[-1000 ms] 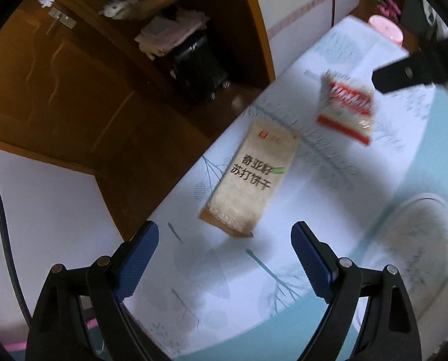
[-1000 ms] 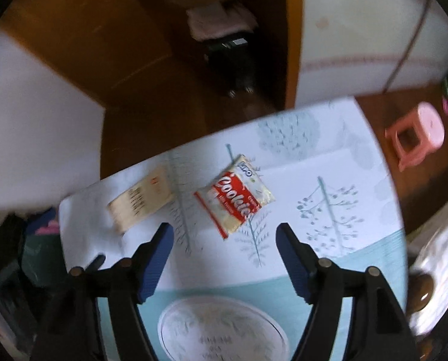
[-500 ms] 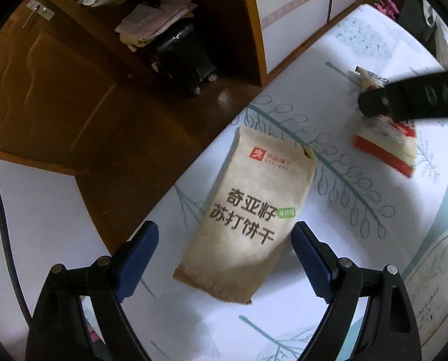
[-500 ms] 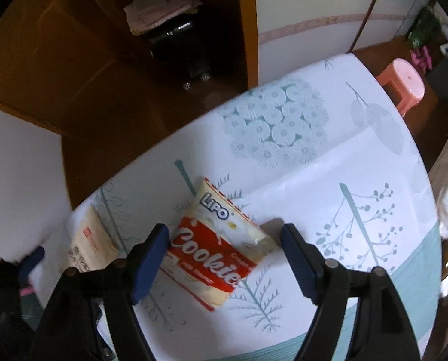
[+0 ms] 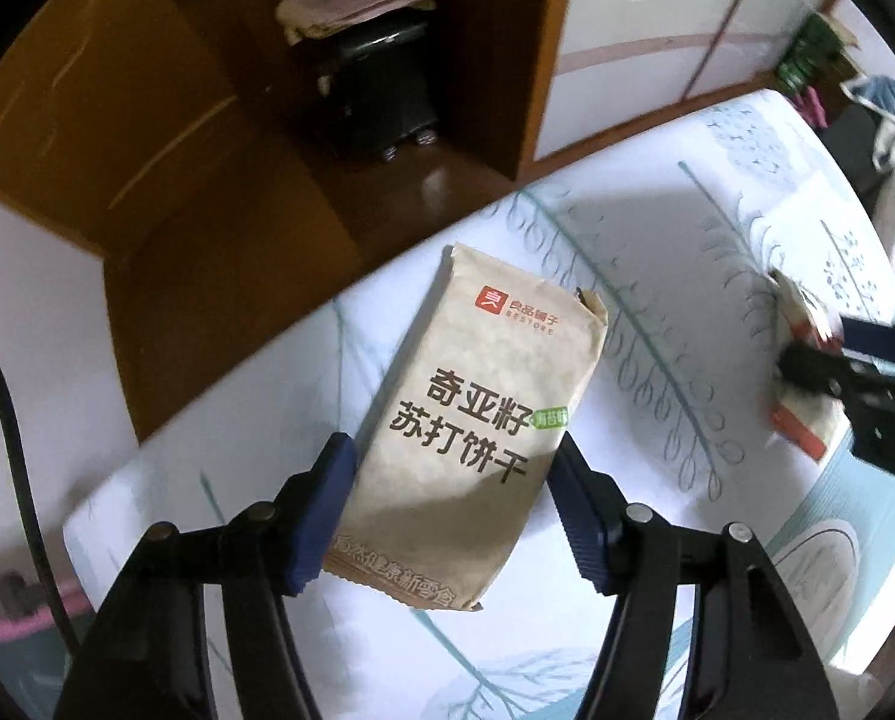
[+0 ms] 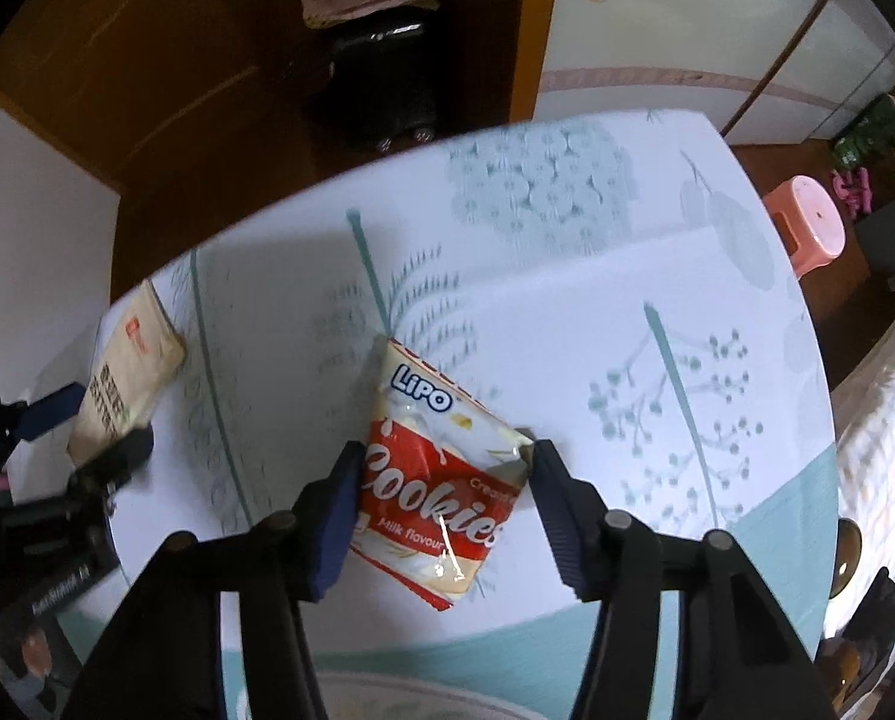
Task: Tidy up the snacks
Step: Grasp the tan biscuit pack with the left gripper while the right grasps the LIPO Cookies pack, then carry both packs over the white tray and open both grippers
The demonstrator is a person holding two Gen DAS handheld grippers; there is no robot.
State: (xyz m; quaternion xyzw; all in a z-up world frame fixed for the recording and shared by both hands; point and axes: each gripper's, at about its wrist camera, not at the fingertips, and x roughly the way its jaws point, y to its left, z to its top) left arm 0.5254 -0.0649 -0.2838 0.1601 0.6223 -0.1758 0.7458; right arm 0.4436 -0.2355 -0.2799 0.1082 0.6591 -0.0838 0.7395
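In the left wrist view, the left gripper [image 5: 453,498] is seen spread wide, its blue fingers [image 5: 321,516] set on either side of the near half of the tan cracker packet [image 5: 477,426]. The packet lies flat on the patterned surface [image 5: 657,276], its long axis running away from the gripper and leaning slightly right, so the fingers span its short width. Contact with the packet's edges cannot be told for certain. Far right, the red cookie packet [image 5: 801,360] is partly hidden by the other gripper.

In the right wrist view, the right gripper [image 6: 441,498] is likewise open, its fingers [image 6: 333,516] bracketing the cookie packet [image 6: 441,474], whose long axis runs diagonally, far-left to near-right. The right-hand finger appears to touch the packet's corner. The cracker packet [image 6: 126,384] lies well apart at left.
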